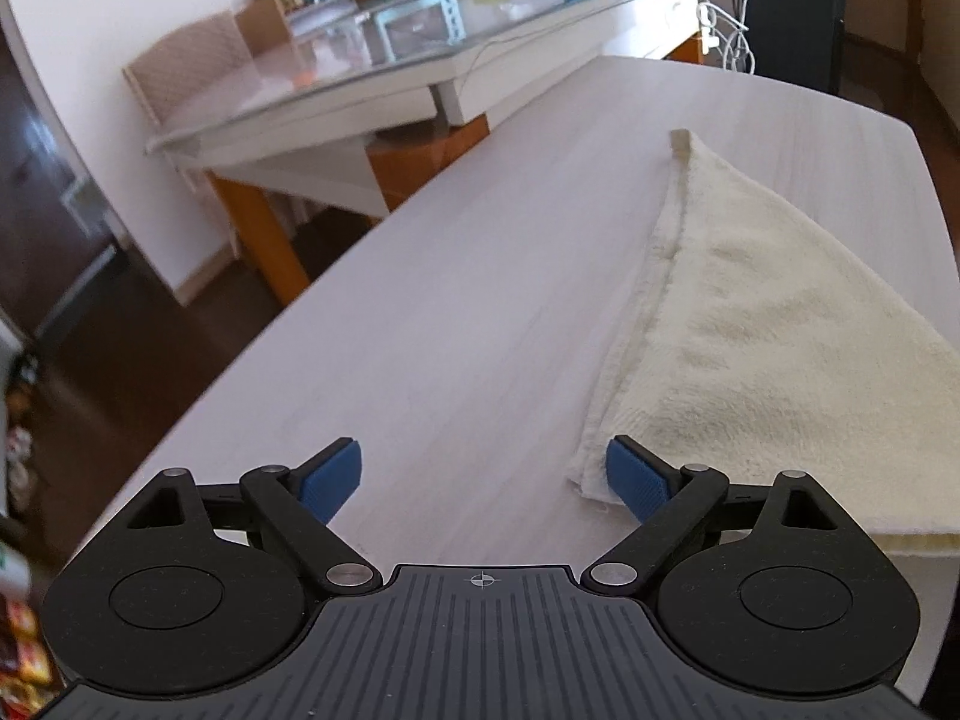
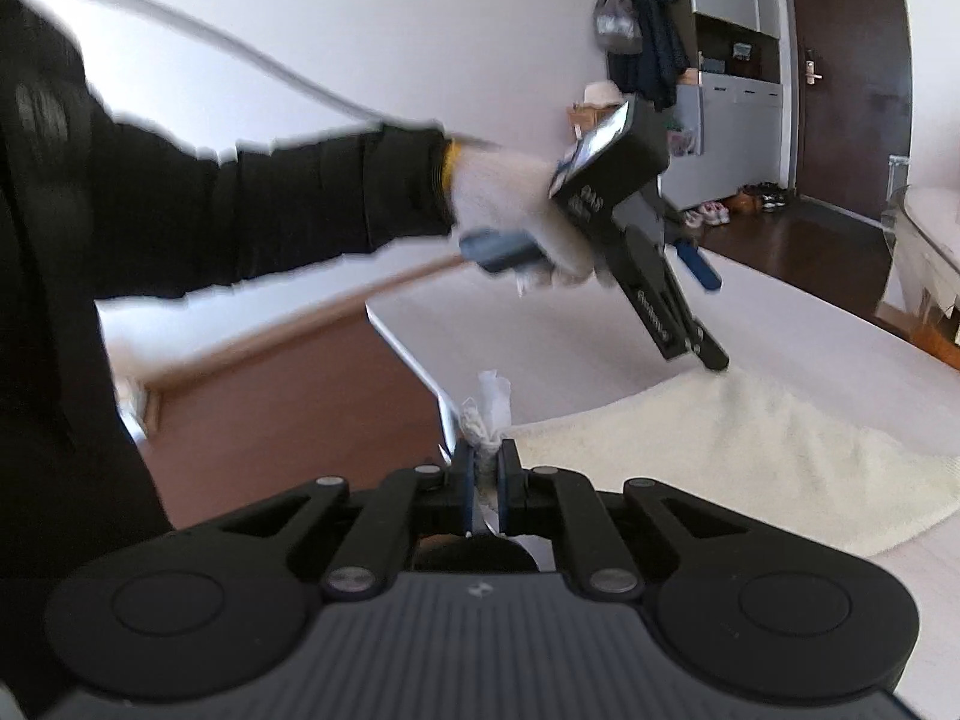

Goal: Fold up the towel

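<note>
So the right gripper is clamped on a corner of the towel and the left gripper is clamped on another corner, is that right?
Not quite. The right gripper is clamped on a corner of the towel, but the left gripper is open, holding nothing; one of its fingers sits at the towel's near corner, as the left wrist view shows.

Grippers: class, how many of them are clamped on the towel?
1. The right gripper pinches a towel corner; the left gripper is open above the table.

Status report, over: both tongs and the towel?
Right tongs shut on towel corner. Left tongs open, empty, beside towel's near corner. Table ahead unobstructed.
</note>
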The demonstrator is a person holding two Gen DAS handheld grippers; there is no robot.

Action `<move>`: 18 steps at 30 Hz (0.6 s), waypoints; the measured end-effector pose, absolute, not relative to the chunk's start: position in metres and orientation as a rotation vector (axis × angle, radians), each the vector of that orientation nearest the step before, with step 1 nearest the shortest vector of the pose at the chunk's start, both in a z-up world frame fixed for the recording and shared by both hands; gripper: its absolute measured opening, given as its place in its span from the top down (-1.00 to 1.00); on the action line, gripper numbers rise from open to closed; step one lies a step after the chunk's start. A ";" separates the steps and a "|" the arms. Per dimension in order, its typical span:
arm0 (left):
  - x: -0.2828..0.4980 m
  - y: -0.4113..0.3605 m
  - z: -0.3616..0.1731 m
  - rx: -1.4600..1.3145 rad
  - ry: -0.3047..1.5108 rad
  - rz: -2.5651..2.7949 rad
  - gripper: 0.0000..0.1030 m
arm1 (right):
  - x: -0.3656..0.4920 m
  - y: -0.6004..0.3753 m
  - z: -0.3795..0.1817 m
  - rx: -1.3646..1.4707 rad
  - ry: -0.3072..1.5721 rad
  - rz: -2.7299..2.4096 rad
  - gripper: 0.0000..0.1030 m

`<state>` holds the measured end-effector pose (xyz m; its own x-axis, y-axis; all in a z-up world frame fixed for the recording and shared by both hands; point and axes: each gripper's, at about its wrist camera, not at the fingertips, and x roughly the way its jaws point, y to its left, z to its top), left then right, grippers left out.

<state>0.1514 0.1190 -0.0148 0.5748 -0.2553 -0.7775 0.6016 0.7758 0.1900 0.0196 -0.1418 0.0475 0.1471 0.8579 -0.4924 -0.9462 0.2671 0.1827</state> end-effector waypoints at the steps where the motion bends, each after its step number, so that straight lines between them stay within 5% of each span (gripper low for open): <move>1: 0.154 0.120 -0.015 0.464 0.826 -0.531 -0.82 | 0.027 -0.148 0.052 -0.146 0.555 1.304 0.85; 9: 0.169 0.121 -0.014 0.471 0.871 -0.568 -0.83 | 0.110 -0.195 0.069 0.091 0.506 1.184 0.85; 18: 0.180 0.122 0.003 0.425 0.820 -0.527 -0.66 | 0.208 -0.242 0.020 0.318 0.611 0.990 0.85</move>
<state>0.1800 0.1218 0.0029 0.5679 -0.2743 -0.7760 0.5914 0.7918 0.1529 0.2077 -0.2417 0.0198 0.4015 0.8528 -0.3340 -0.6808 0.5219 0.5140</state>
